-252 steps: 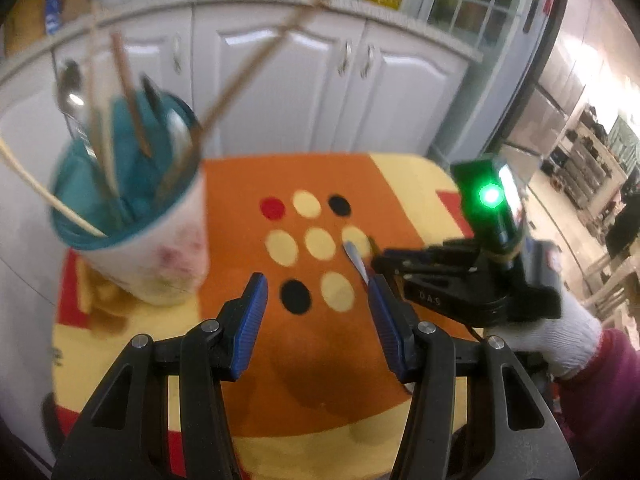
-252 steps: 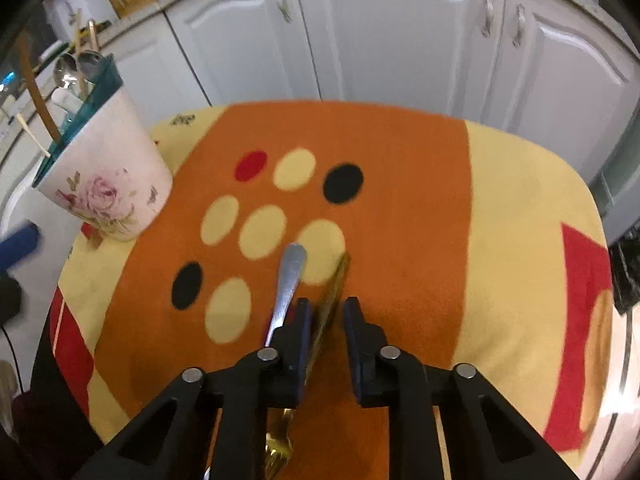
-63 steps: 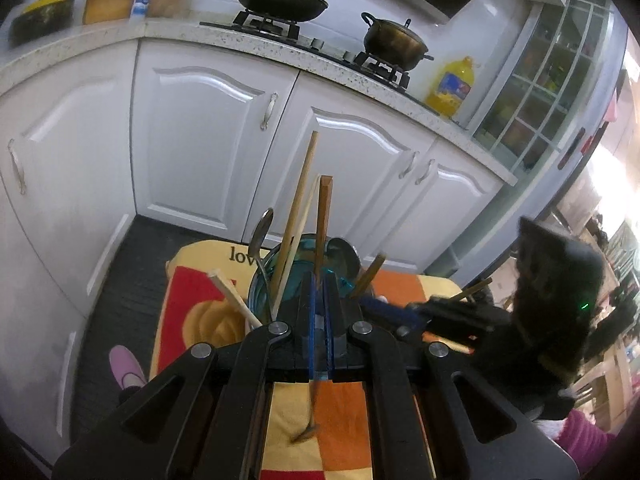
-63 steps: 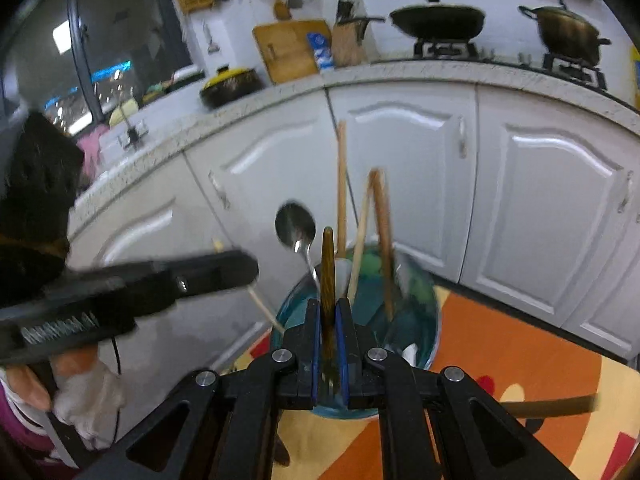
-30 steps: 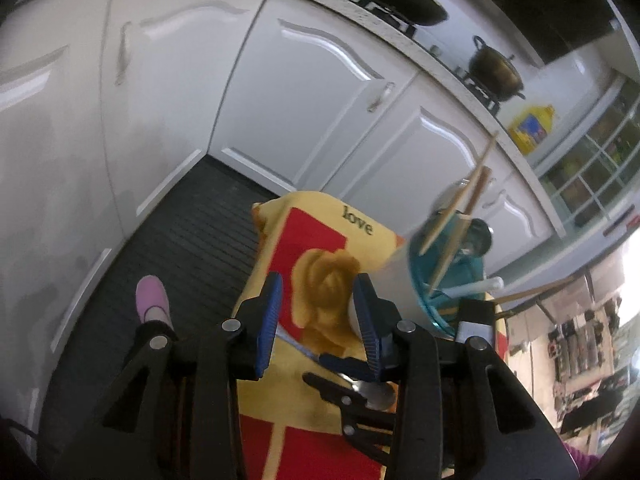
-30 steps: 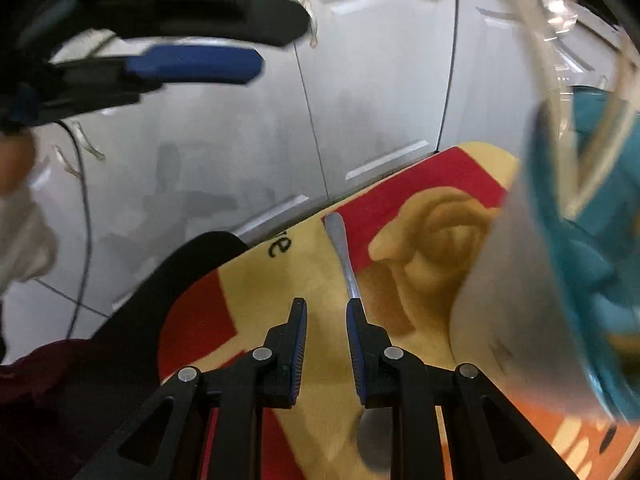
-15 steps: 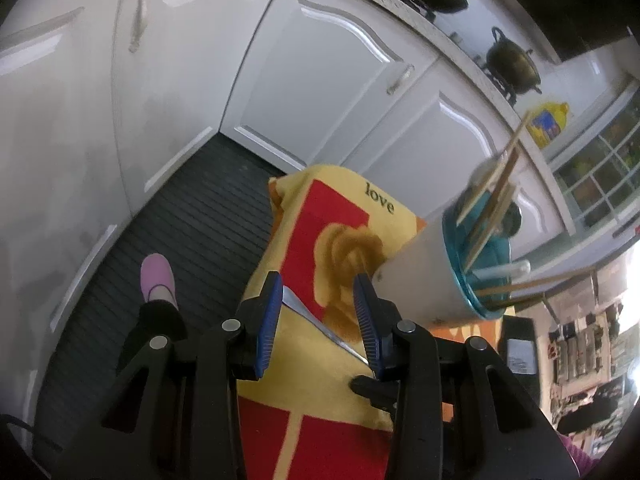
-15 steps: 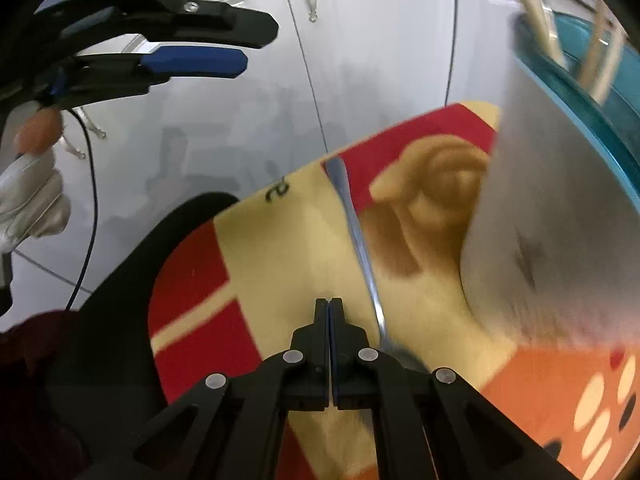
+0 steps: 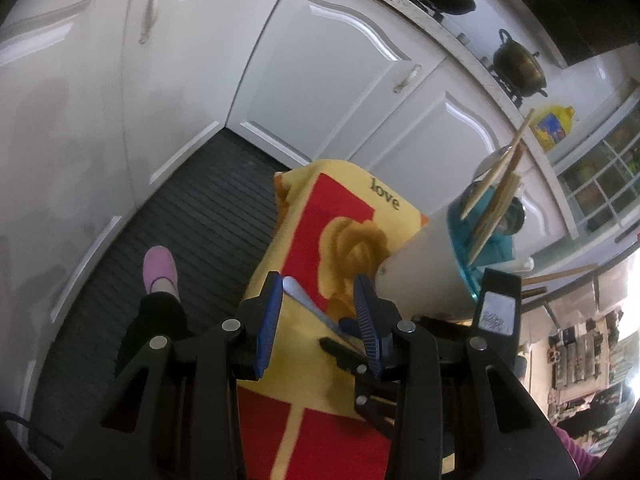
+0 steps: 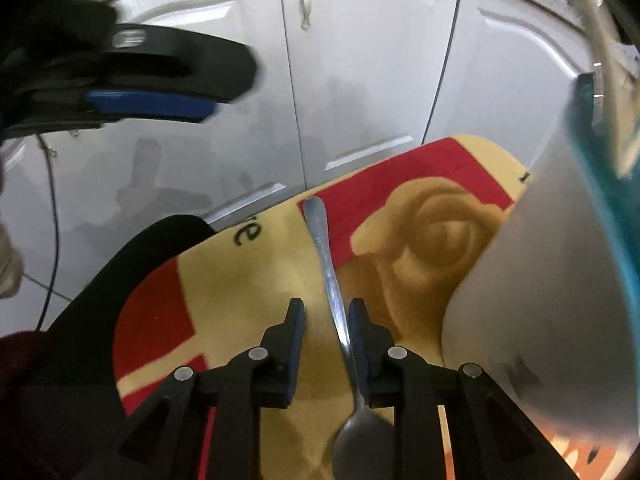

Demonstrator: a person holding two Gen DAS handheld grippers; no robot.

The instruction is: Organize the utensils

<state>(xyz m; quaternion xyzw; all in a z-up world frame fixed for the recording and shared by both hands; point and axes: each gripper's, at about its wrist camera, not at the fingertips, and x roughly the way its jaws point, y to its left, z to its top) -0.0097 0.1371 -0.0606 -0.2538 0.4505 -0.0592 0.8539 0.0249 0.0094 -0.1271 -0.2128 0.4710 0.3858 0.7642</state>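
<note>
On the patterned tabletop (image 10: pixel 248 280), beside cup (image 10: pixel 560 280): one spoon (image 10: pixel 326 252), flat. Right gripper (image 10: pixel 326 320): jaws just reopened, straddling handle, not yet pinching. Left gripper (image 9: pixel 318 312): spread, empty, hovering. Step: picking up. Next: close on handle, lift into cup.

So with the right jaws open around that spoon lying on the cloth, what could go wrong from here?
1. The thin silver metal spoon lies flat against the right gripper's right-hand jaw, off-centre; closing could skid it or pinch the yellow-and-red cloth.
2. The white teal-lined utensil cup stands close beside; lifting could knock it.
3. The left gripper hovers over the same handle and might collide.
</note>
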